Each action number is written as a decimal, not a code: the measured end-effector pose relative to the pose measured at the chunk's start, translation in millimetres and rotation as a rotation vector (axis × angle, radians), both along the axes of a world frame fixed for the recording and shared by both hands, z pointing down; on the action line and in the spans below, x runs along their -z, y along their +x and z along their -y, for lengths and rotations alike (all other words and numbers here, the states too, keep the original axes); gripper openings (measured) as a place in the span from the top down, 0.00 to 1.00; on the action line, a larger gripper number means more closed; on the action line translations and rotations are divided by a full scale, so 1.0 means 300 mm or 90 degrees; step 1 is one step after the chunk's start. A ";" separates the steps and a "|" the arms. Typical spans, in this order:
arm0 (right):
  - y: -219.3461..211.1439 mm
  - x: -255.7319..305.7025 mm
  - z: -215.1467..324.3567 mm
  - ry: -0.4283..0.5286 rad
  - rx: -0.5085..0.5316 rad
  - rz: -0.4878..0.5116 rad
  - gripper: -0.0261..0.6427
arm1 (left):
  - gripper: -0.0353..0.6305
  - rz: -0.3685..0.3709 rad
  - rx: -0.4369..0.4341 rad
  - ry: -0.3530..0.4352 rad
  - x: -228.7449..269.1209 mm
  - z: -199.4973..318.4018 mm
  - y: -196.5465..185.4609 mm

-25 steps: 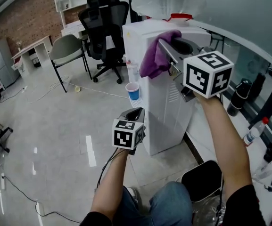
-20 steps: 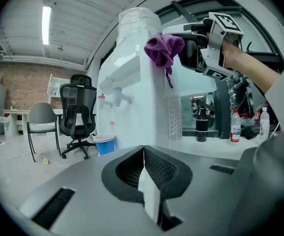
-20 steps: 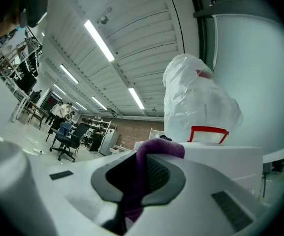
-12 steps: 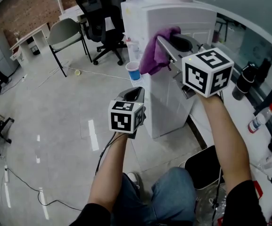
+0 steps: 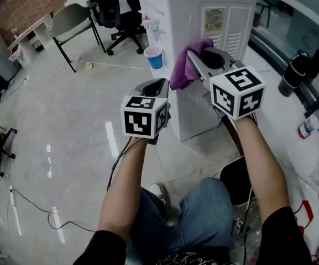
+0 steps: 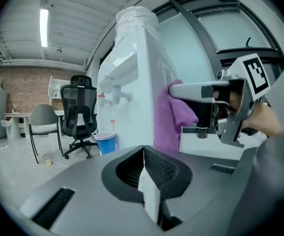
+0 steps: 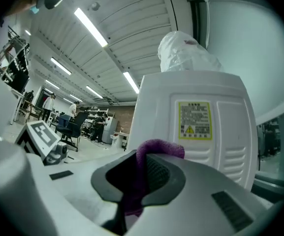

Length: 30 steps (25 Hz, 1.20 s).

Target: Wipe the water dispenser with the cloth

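Right tool (image 7: 142, 167): clenched on the purple cloth (image 7: 154, 149), with a fold bunched up between its jaws.
Left tool (image 6: 144, 173): jaws pressed together with nothing in them, held low near the dispenser's front corner.
Cloth position: it hangs from the right tool (image 5: 191, 57) at the side wall of the water dispenser (image 5: 188, 15). From the left gripper view the cloth (image 6: 174, 116) looks to be on the wall or just off it, and which one is not certain.
Dispenser: white and floor-standing. A yellow warning label (image 7: 195, 118) and vent slots face the right tool.
Step in hand: probably wiping the side panel.
Doing it well: press the loose hanging part flat on the wall, not the jaw tips, and stroke in long overlapping passes. Go lightly over the label's edges and the slots.
Watch: the blue paper cup (image 5: 155, 56) under the taps is near the front, so the left tool (image 5: 155, 88) should stay away from it.
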State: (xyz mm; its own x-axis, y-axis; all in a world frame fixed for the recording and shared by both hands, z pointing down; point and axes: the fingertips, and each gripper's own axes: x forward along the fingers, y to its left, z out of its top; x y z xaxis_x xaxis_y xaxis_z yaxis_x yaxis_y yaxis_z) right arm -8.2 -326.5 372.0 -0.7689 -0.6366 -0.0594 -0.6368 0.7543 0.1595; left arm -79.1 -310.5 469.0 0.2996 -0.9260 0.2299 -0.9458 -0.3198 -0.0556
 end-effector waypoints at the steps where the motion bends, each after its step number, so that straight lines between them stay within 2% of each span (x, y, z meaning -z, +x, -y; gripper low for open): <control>1: 0.002 -0.036 0.004 -0.010 -0.002 0.000 0.91 | 0.91 0.001 0.002 -0.001 -0.003 0.001 0.000; 6: 0.010 -0.211 0.012 -0.066 -0.015 0.014 0.91 | 0.91 -0.003 0.005 -0.003 -0.004 -0.004 0.022; 30: -0.006 -1.070 0.019 -0.311 -0.077 -0.007 0.91 | 0.91 0.031 0.015 -0.023 -0.106 0.002 0.026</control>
State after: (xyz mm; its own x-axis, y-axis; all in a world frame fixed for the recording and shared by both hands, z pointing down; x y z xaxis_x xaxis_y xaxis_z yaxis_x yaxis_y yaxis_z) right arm -10.1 -332.0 693.0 -0.6870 -0.6727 0.2747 -0.7245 0.6635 -0.1867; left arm -71.2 -311.1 500.8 0.2654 -0.9235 0.2769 -0.9495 -0.3003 -0.0913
